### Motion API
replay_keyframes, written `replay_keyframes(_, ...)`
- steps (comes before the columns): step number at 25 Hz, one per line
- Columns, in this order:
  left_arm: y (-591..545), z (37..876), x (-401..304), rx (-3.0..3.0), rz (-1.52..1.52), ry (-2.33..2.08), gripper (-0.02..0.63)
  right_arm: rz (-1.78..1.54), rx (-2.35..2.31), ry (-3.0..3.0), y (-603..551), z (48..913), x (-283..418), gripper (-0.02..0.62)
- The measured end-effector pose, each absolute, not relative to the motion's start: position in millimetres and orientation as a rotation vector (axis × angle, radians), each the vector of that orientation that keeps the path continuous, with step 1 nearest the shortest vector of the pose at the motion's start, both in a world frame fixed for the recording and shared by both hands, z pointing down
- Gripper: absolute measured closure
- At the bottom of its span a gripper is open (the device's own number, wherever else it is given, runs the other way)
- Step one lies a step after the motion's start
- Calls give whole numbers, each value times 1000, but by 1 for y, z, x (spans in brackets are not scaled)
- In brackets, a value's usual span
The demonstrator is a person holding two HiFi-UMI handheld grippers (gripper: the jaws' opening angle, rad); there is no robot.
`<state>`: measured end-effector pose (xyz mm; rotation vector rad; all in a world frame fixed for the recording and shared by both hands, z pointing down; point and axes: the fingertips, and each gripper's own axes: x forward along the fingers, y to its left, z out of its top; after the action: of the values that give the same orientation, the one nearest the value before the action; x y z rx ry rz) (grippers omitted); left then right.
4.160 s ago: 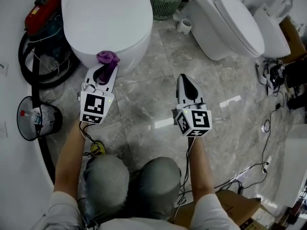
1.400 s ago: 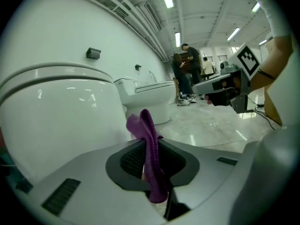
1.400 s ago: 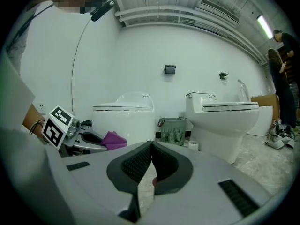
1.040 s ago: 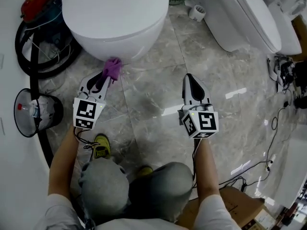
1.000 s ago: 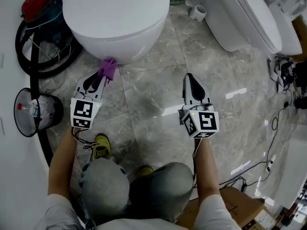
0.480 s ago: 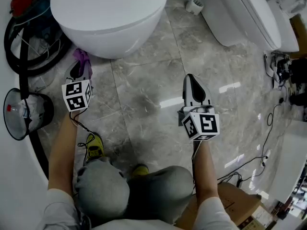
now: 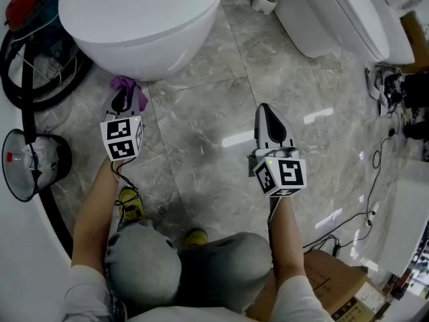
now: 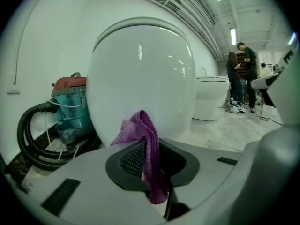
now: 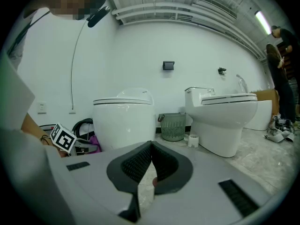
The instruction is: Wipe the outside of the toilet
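A white round toilet point(image 7: 141, 25) stands at the top left of the head view; its bowl point(image 8: 140, 83) fills the left gripper view. My left gripper point(image 7: 125, 98) is shut on a purple cloth point(image 7: 125, 84), low beside the bowl's left front. The cloth point(image 8: 146, 144) sticks up between the jaws, with the bowl close behind it; contact cannot be told. My right gripper point(image 7: 267, 116) is shut and holds nothing, over the marble floor to the right. The right gripper view shows the toilet point(image 9: 124, 118) ahead of the right gripper point(image 9: 151, 159).
A red vacuum with black hose point(image 7: 30, 52) lies left of the toilet. A clear bin point(image 7: 27, 163) sits by the wall. A second toilet point(image 7: 335, 19) and a green basket point(image 9: 173, 125) stand to the right. Cables point(image 7: 379, 146) trail at the right. My knees point(image 7: 188, 274) are below.
The left gripper with the cloth slid left from the bowl's front to its left side, then came slightly right. The right gripper stayed still.
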<state>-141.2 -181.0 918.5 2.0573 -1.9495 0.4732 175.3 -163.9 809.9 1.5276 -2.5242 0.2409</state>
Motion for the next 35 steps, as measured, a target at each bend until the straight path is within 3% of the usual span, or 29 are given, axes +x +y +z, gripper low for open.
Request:
replay_keyframes(13,-193,914,14,2535,708,-1447,531,264,1575,-2490,-157,809,190,588)
replay_keyframes(17,-188,890,46,2634,607,-1285,531,271,1608,-2477,-157,805,195,588)
replay_keyframes(25,-187,811,24,2765,616,-1296,531,304,1683,-2451,-164,760,201,588)
replay_keyframes(35,-173,685,-21,2678,725,-1290,531,402,1704,-2400,-160,622,206,588)
